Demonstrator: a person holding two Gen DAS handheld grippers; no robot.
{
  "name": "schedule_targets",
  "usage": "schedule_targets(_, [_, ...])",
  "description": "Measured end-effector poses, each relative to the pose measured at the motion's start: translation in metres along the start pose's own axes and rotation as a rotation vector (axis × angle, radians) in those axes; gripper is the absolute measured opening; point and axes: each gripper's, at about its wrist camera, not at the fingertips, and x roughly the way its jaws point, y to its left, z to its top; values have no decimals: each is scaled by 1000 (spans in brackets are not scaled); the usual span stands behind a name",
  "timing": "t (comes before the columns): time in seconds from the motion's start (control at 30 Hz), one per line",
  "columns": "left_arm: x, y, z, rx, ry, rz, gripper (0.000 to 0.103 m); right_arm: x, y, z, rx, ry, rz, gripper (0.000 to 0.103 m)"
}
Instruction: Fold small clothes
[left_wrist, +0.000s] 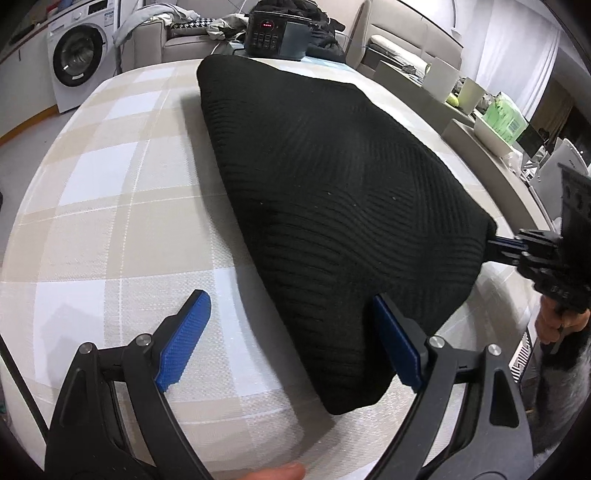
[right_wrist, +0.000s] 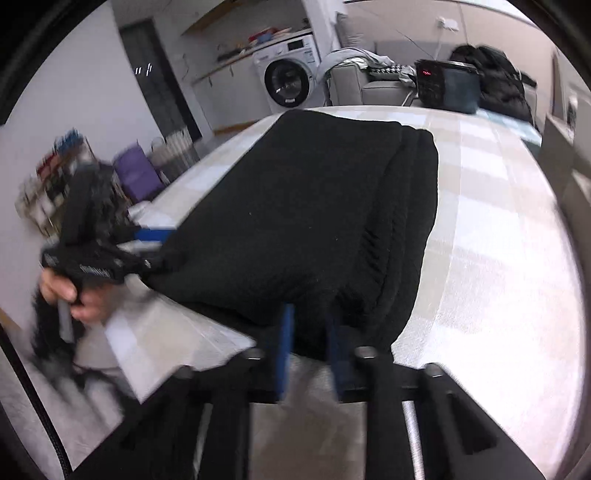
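A black ribbed knit garment (left_wrist: 332, 192) lies folded on the checked beige and white table (left_wrist: 110, 206). My left gripper (left_wrist: 291, 325) is open, its blue pads (left_wrist: 184, 336) apart at the garment's near edge; the right pad touches the cloth. In the right wrist view the garment (right_wrist: 295, 214) fills the middle, and my right gripper (right_wrist: 308, 332) is shut on its near corner. The right gripper also shows in the left wrist view (left_wrist: 498, 245), pinching the garment's right corner. The left gripper shows blurred in the right wrist view (right_wrist: 155, 236).
A black cooker with a red display (left_wrist: 273, 33) stands at the table's far end, dark clothes behind it. A washing machine (left_wrist: 77, 59) is at the far left. Boxes and a green pack (left_wrist: 502, 114) sit on a side surface to the right.
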Motion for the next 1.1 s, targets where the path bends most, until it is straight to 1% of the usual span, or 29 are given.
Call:
schedule_targets(0.03, [2, 2, 2, 0, 1, 2, 87, -4, 2, -2, -13, -6, 3, 6])
schedule_targets(0.1, [1, 5, 3, -4, 4, 2, 87, -10, 0, -2, -32, 9, -11, 5])
schedule_targets(0.2, [2, 10, 6, -10, 8, 0, 87, -7, -7, -8, -39, 73, -43, 5])
schedule_targets(0.27, [3, 12, 8, -14, 8, 5, 87, -3, -10, -12, -16, 96, -41, 5])
schedule_targets(0.33, [1, 14, 8, -26, 11, 8, 87, -8, -10, -9, 11, 85, -37, 6])
schedule_targets(0.37, [0, 15, 8, -34, 12, 3, 87, -13, -12, -8, 33, 71, -24, 11])
schedule_targets(0.43, [-2, 18, 9, -64, 2, -34, 87, -26, -18, -7, 85, 7, 6, 25])
schedule_targets(0.47, [-2, 21, 11, -81, -7, -49, 87, -31, -22, -6, 114, -30, -4, 43])
schedule_targets(0.5, [-2, 24, 14, -104, -17, -61, 84, -33, -28, -3, 143, -60, -30, 56])
schedule_targets(0.53, [0, 27, 18, -127, -22, -72, 76, -32, -36, -1, 183, -81, -57, 57])
schedule_targets(0.6, [5, 33, 25, -176, -24, -113, 66, -21, -56, 4, 291, -74, -58, 57])
schedule_targets(0.63, [7, 35, 29, -198, -26, -136, 59, -14, -66, 6, 351, -74, -36, 57])
schedule_targets(0.67, [10, 36, 32, -214, -30, -159, 55, -6, -73, 8, 387, -74, -13, 57])
schedule_targets(0.7, [14, 38, 36, -227, -29, -171, 48, 2, -77, 10, 410, -73, -4, 56])
schedule_targets(0.73, [18, 38, 39, -240, -20, -173, 45, 10, -80, 12, 430, -64, -13, 53])
schedule_targets(0.77, [22, 39, 42, -254, -18, -173, 44, 17, -82, 13, 450, -56, -18, 45])
schedule_targets(0.83, [26, 39, 47, -254, -27, -170, 33, 30, -81, 12, 470, -35, 4, 34])
schedule_targets(0.87, [28, 38, 50, -250, -29, -172, 31, 31, -76, 11, 463, -51, -14, 32])
schedule_targets(0.9, [30, 38, 54, -243, -35, -175, 26, 32, -72, 12, 451, -52, -22, 28])
schedule_targets(1.0, [35, 39, 67, -224, -50, -147, 24, 39, -64, 14, 457, -53, -16, 23])
schedule_targets(1.1, [41, 43, 85, -215, -60, -120, 24, 49, -67, 24, 461, -51, -12, 21])
